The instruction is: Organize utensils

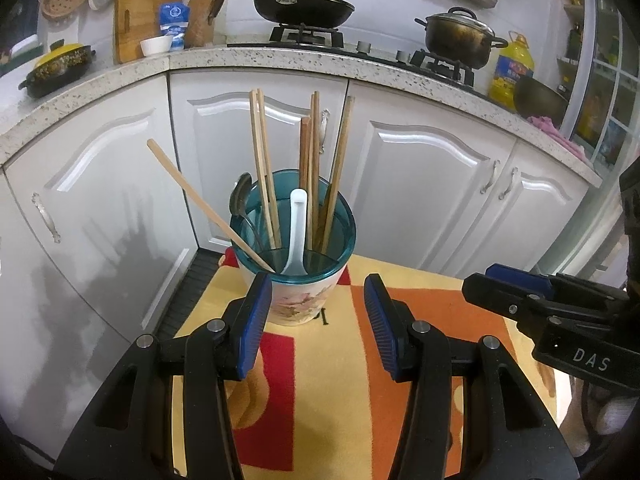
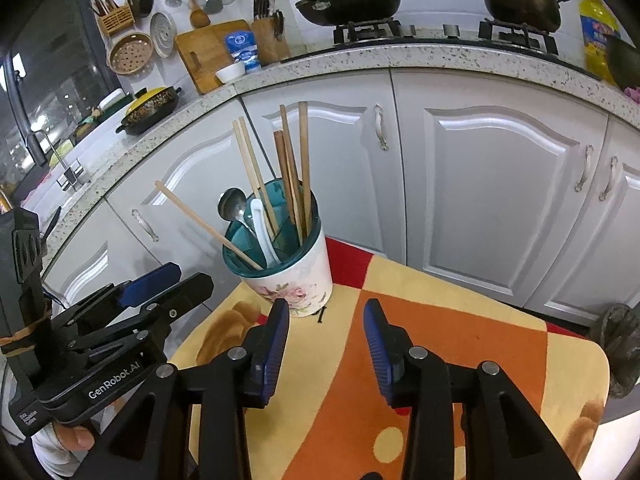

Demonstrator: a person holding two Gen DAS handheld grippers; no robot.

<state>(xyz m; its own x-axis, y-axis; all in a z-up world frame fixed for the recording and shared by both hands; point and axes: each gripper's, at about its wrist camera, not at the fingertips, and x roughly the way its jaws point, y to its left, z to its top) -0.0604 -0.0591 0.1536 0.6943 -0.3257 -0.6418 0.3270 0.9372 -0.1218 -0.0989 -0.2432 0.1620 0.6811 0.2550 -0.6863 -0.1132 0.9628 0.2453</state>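
A floral white utensil holder [image 1: 298,300] [image 2: 298,280] with a teal liner stands at the far edge of the table. It holds several wooden chopsticks [image 1: 264,168] [image 2: 250,168], a metal spoon [image 1: 240,200] [image 2: 232,204] and a white ceramic spoon [image 1: 297,232] [image 2: 262,232]. One chopstick [image 1: 200,200] [image 2: 200,222] leans far out to the left. My left gripper [image 1: 317,280] [image 2: 180,276] is open just short of the holder, with nothing between its pads. My right gripper [image 2: 327,306] [image 1: 496,280] is open to the holder's right, over the cloth, and holds nothing.
An orange, yellow and red cloth [image 1: 420,320] [image 2: 440,340] covers the small table. White cabinet doors [image 1: 432,184] stand close behind it, under a speckled counter [image 2: 440,56] with a pan, a pot and an oil bottle. A dark ornament [image 2: 618,344] sits at the table's right edge.
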